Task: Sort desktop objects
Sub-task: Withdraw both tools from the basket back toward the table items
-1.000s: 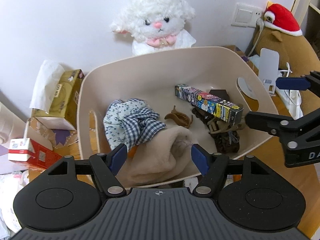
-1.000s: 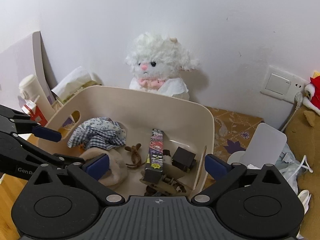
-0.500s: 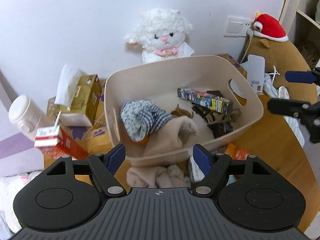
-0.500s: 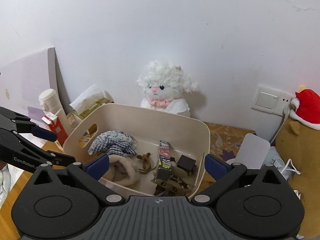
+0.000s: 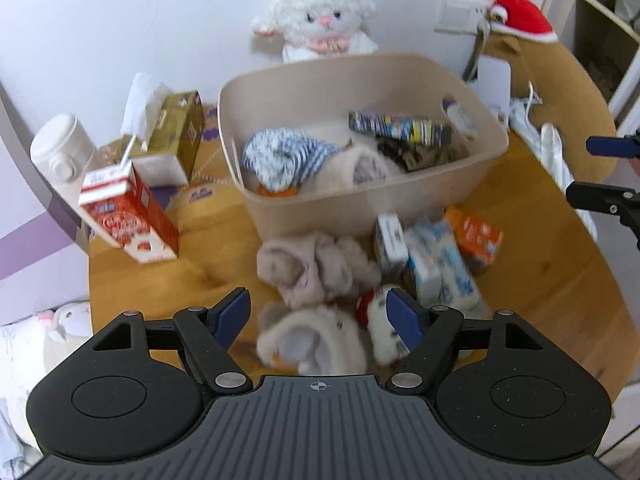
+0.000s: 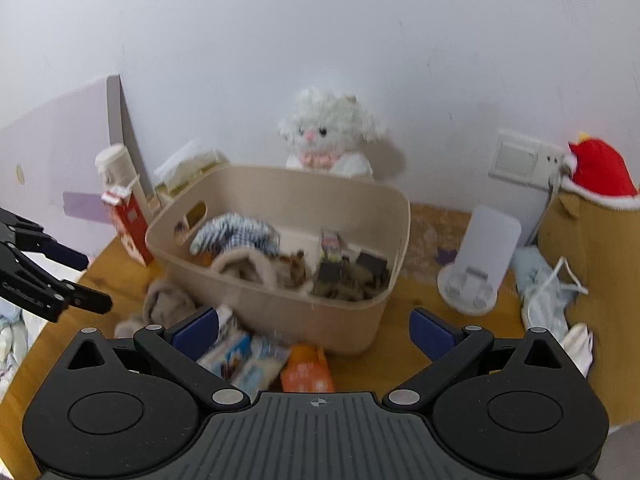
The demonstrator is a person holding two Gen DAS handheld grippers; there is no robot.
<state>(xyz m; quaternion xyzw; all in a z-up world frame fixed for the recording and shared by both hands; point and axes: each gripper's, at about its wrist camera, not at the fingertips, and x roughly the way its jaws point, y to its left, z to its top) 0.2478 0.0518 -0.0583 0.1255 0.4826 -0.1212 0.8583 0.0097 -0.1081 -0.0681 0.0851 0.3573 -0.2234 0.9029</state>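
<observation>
Both my grippers have pulled back from the beige basket, which sat close under them a second ago. It stands on the wooden desk with a checked cloth and a colourful box inside. In front of it lie plush socks, tissue packs and an orange packet. My left gripper hangs spread and empty above the socks; my right gripper is spread and empty too. A red carton stands left of the basket.
</observation>
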